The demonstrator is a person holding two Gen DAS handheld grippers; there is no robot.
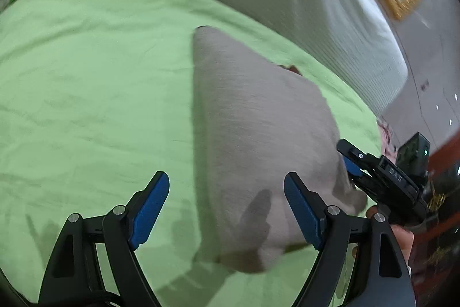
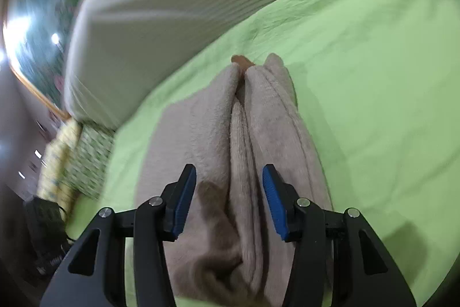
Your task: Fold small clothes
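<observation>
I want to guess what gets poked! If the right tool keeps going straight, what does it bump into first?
Most likely the beige garment. It lies right ahead of the open right tool, bunched into soft ridges on the green sheet. How close it is, the picture can't tell.

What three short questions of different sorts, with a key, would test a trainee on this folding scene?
1. True or false: the left gripper grips the beige garment.
2. The garment lies on: A) a green sheet; B) a bare wooden floor.
3. What do the right gripper's jaws straddle?

Key: 1 false, its jaws stand open and clear; 2 A; 3 a raised fold of the garment, not pinched.
</observation>
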